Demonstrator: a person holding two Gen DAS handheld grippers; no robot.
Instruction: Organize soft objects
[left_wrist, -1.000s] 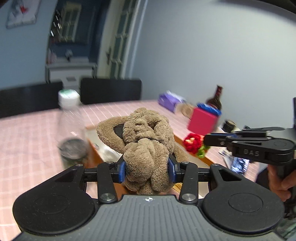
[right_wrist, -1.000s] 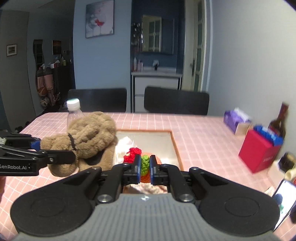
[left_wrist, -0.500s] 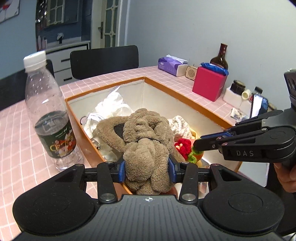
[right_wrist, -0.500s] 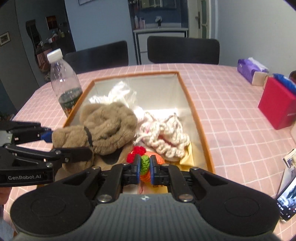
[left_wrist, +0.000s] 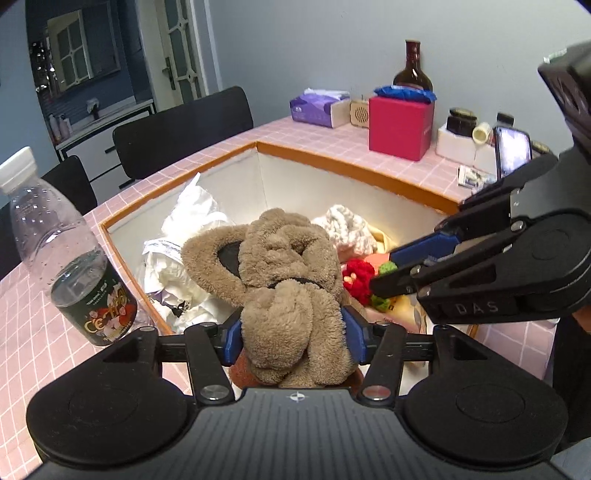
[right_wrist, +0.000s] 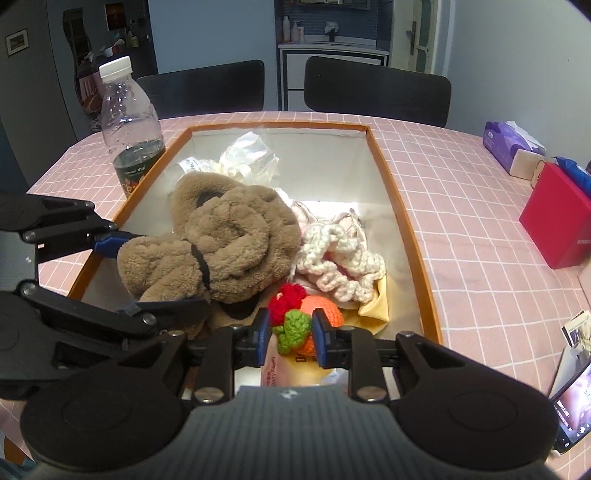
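A brown plush toy (left_wrist: 288, 266) (right_wrist: 221, 243) lies low in the orange-rimmed box (right_wrist: 391, 192). My left gripper (left_wrist: 291, 332) still has it between its blue pads, which touch both sides while the jaws are opening. My right gripper (right_wrist: 291, 330) is opening too. A small crochet piece (right_wrist: 295, 325) in red, green and orange sits between its pads with a slim gap on each side, resting on the box contents. In the left wrist view the right gripper (left_wrist: 382, 271) reaches in from the right beside the plush.
The box also holds a white knitted bundle (right_wrist: 340, 254), crumpled white plastic (right_wrist: 251, 155) and a yellow cloth. A water bottle (right_wrist: 129, 122) stands by the box's left rim. A red box (right_wrist: 554, 229), a tissue pack (right_wrist: 513, 144) and a phone (left_wrist: 511, 153) stand to the right.
Both grippers came down from above the table into the box with their loads. The right jaws widened off the crochet piece, and the left jaws spread a little around the plush.
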